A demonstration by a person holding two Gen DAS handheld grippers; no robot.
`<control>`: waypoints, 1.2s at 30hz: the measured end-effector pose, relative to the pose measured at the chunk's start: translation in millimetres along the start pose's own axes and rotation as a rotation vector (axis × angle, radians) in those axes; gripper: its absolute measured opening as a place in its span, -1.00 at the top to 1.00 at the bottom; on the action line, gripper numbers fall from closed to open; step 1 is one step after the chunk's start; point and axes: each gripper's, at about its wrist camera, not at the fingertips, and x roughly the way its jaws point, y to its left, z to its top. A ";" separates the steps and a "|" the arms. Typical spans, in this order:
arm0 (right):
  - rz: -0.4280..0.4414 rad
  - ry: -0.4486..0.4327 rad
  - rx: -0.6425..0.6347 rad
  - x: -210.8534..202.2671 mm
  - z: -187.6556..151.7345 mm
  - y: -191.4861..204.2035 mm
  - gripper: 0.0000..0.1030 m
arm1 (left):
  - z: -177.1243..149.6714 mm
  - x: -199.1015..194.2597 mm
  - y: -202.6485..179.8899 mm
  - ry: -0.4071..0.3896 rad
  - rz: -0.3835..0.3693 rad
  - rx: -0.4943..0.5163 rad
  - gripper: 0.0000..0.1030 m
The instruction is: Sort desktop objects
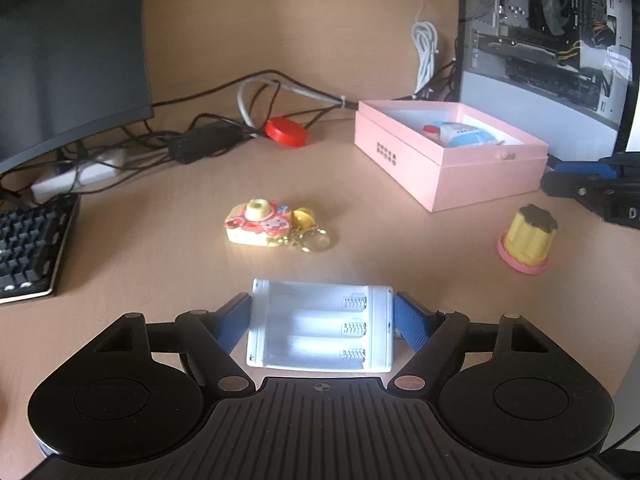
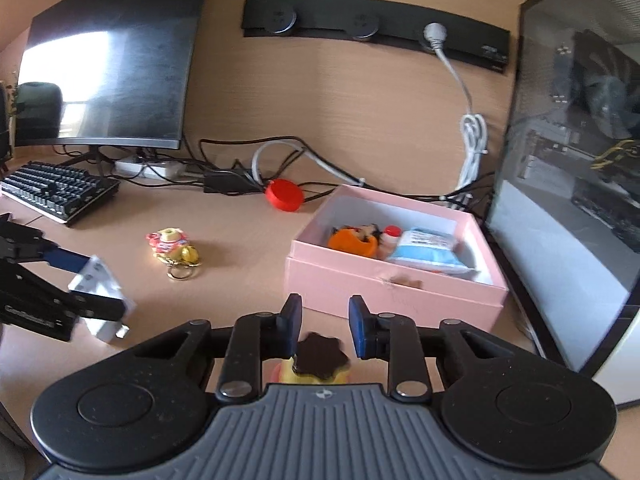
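Battery holder (image 1: 320,326) sits clamped in left jaws (right jaws narrow, pudding toy (image 2: 316,360) beneath).

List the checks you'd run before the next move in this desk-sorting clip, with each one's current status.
1. Left gripper pads on the battery holder's two ends: ok.
2. Battery holder lifted clear of the desk: cannot tell.
3. Pink box open, with floor space left beside its contents: ok.
4. Right gripper gripping the pudding toy: not ok; its jaws are narrow and empty, and the toy stands on the desk below them.
5. Camera keychain away from both grippers: ok.
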 end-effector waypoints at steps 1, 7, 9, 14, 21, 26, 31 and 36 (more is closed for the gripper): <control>-0.008 -0.005 0.000 -2.8 -1.6 -2.0 0.51 | -2.4 -0.6 1.4 0.004 0.001 -0.004 -0.59; -0.001 -0.027 -0.007 -17.7 -11.4 -2.0 -0.49 | -14.0 0.4 6.6 0.024 -0.022 -0.025 -0.63; 0.014 -0.017 -0.026 -14.9 -14.8 4.9 -0.59 | -16.5 1.0 7.5 0.027 -0.037 -0.033 -0.69; 0.047 0.066 -0.007 16.1 -21.2 14.9 -0.59 | -21.6 0.8 5.8 0.027 -0.048 -0.021 -0.85; 0.074 0.137 0.052 43.4 -24.4 15.3 -0.07 | -15.6 6.8 8.5 0.040 -0.036 -0.036 -0.84; 0.067 0.161 0.046 40.9 -27.9 14.6 0.19 | -12.5 5.5 1.4 0.033 -0.023 -0.013 -0.60; 0.067 0.105 0.045 13.4 -19.8 6.8 0.25 | -3.8 -13.1 -11.9 0.004 -0.029 0.027 -0.60; 0.042 -0.008 0.057 -23.0 7.9 -12.7 0.25 | 31.7 -44.2 -33.2 -0.127 -0.033 0.101 -0.60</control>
